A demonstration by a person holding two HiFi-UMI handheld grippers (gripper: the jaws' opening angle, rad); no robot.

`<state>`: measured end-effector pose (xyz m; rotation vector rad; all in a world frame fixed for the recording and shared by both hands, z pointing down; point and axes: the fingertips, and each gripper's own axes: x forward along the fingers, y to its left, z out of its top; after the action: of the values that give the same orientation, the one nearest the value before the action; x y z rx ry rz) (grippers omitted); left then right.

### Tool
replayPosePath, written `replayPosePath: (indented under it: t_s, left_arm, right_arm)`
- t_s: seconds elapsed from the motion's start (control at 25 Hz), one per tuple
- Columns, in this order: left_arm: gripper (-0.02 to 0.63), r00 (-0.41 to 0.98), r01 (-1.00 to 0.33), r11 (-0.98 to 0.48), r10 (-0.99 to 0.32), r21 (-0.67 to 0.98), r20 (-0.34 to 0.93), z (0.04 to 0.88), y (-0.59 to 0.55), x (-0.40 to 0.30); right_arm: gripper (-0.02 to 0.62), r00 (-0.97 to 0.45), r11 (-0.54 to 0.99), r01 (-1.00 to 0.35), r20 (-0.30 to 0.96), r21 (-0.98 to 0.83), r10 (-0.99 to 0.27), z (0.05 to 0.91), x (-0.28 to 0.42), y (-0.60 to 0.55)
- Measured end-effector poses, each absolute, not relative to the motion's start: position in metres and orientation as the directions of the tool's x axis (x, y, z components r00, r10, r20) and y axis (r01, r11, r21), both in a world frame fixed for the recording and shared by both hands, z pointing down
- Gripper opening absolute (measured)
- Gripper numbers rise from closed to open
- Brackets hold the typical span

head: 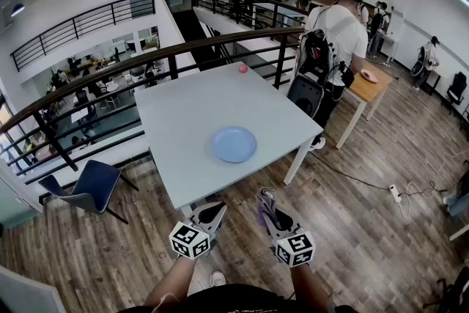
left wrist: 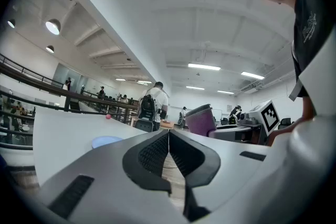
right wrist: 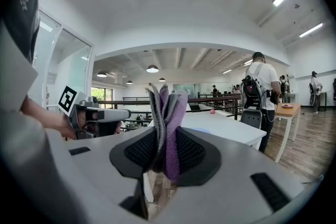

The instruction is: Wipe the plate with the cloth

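Plate (head: 234, 144), round and pale blue, lies flat on the white desk (head: 183, 106), in its near right part. Cloth (right wrist: 168, 123), purple with grey folds, is well apart from the plate. It stands bunched upright between the jaws of the right gripper (right wrist: 167, 152), which press on it from both sides, and its top edges fan out above the ridged pads. In the head view that gripper hangs over the wooden floor (head: 352, 231), just short of the desk's near edge, with the cloth pointing toward the desk. The left gripper (left wrist: 169, 136) hangs just beside it, on its left, also over the floor in front of the desk. Its jaws are brought together so that the pads meet at the tips, with nothing between them. Neither gripper touches the desk or the plate.

A small pink ball (head: 242, 68) rests near the desk's far edge, well apart from the plate. A blue chair (head: 84, 187) stands on the floor to the left of the desk, beside a dark railing (head: 146, 62) that curves behind the desk. To the right of the desk a person (head: 333, 40) wearing a black backpack (head: 316, 53) stands with back turned, next to a wooden table (head: 363, 91) that carries a pink dish (head: 368, 75)
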<state>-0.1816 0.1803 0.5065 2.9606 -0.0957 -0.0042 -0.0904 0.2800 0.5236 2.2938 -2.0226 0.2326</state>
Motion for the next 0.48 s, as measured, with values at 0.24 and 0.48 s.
replayPosePath:
  t_s: [0.24, 0.48]
  left_arm:
    - [0.012, 0.998, -0.067, -0.983, -0.068, 0.172, 0.004, 0.5016, 0.1792, -0.1885]
    - [0.012, 0.998, -0.065, -0.983, -0.065, 0.170, 0.005, 0.4999, 0.1796, -0.1903]
  right_arm:
    - [0.109, 0.116, -0.124, -0.991, 0.157, -0.042, -0.981, 0.5180, -0.0952, 0.2763]
    - [0.110, 0.103, -0.110, -0.993, 0.147, -0.041, -0.984, 0.5133, -0.0956, 0.2721]
